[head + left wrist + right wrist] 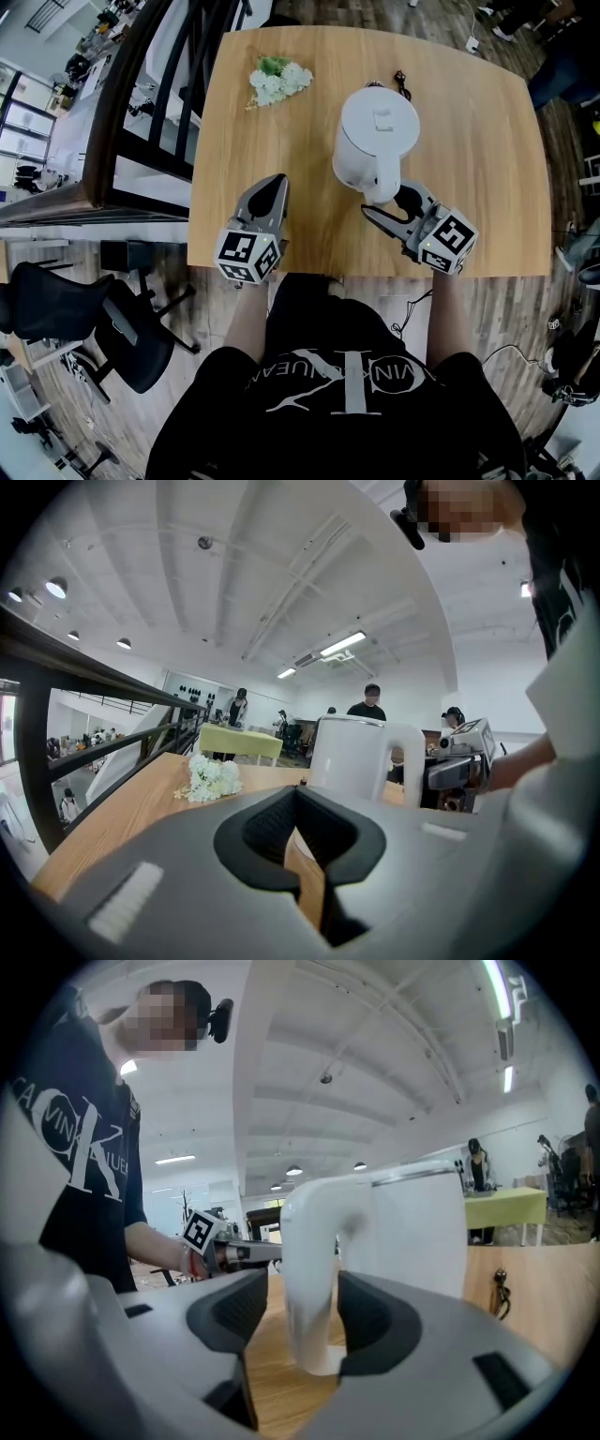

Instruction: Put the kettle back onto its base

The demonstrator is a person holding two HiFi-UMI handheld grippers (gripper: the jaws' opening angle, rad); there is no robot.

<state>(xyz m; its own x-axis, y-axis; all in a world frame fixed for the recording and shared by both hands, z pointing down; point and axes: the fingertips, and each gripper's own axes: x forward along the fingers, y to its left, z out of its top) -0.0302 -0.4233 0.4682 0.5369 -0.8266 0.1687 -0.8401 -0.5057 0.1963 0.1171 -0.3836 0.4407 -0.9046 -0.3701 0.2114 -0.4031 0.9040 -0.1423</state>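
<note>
Kettle [375, 141], smooth white rounded plastic, lid closed, on pale wood table [487, 187], curved handle [314, 1279] between released right gripper [384, 201] jaws, left gripper [275, 183] clenched, empty.

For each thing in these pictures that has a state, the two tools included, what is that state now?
Kettle: upright on the table, lid down.
Right tool: open around the handle, pads not pressing.
Left tool: shut, empty.
Flowers: lying on the table.
</note>
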